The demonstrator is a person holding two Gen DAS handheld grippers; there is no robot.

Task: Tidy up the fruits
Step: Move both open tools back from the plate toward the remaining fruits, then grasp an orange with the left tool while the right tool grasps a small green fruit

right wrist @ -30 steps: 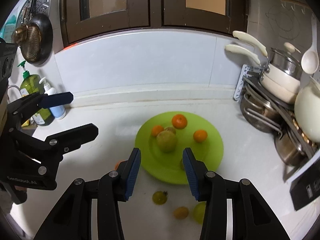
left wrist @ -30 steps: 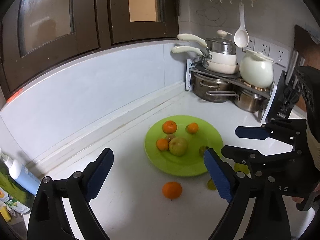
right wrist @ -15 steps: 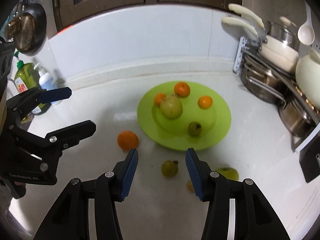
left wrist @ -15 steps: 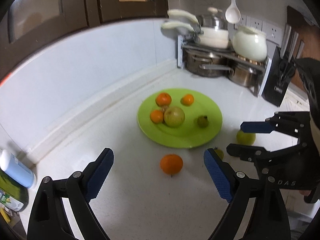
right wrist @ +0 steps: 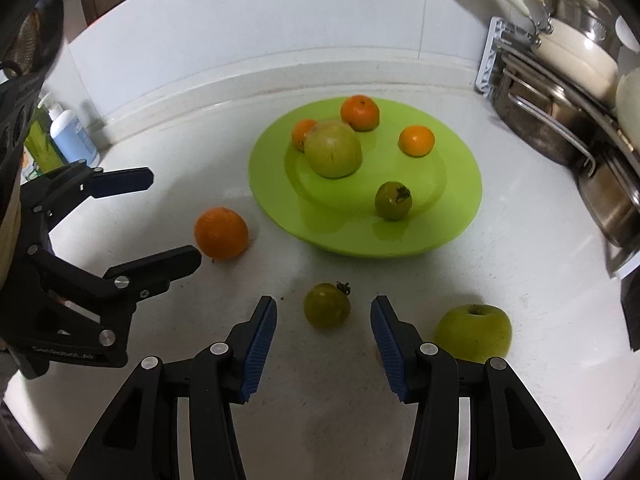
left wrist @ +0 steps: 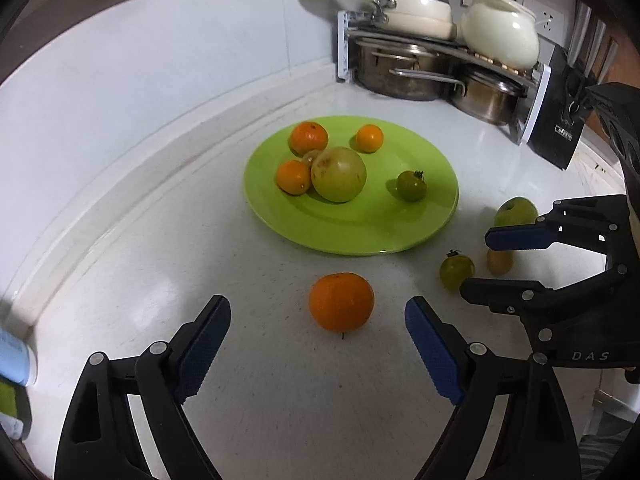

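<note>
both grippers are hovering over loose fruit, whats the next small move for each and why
Probably lower both a little further, then close. The left gripper is open, with the orange just beyond its fingertips. The right gripper is open around the small green fruit, its pads not yet touching. Both fruits lie on the counter, off the green plate.

1. "DAS" stands in pale letters on the black body of the right gripper (left wrist: 476, 258), seen from the left wrist.
2. The knife block (left wrist: 554, 120) bears a small white label, too small to read.
3. The left gripper (right wrist: 170, 220) carries lettering on its body, too blurred to read.
</note>
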